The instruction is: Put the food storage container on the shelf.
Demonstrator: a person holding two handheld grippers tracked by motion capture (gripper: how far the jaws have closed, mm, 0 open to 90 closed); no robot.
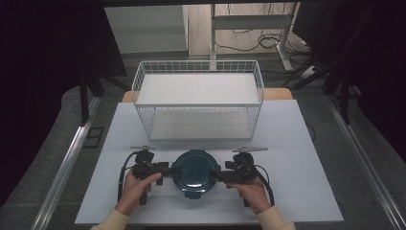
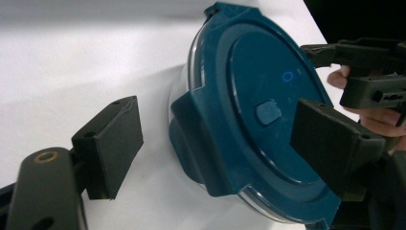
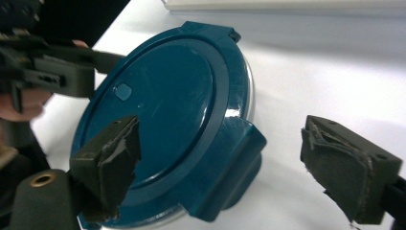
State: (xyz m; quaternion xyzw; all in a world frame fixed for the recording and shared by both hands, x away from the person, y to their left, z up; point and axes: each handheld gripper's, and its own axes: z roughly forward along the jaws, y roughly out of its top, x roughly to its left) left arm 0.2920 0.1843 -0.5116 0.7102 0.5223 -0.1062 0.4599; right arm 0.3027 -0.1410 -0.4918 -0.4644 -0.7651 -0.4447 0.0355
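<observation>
Right gripper view puts my right gripper [image 3: 218, 158] closest: its jaws stand wide apart, astride one side clip of the round blue lid [image 3: 158, 110], with nothing pinched yet. One torn pad hangs over the lid's top, the other out over bare table [image 3: 335, 72].

From the left gripper view I see my left gripper [image 2: 225, 143] mirrored on the opposite clip, jaws likewise spread and gripping nothing, one pad above the lid, the other beside the rim.

In the high view the lidded container [image 1: 194, 173] sits on the near part of the white table, squarely between both grippers, and the white wire basket [image 1: 198, 98] stands well behind it, apart from everything.

My worry is the clips. If I close one side before the other, I judge the container may skate sideways on the smooth top or tip up on its edge. The right pads look frayed, so I'd expect a weak bite that slips off the clip.
</observation>
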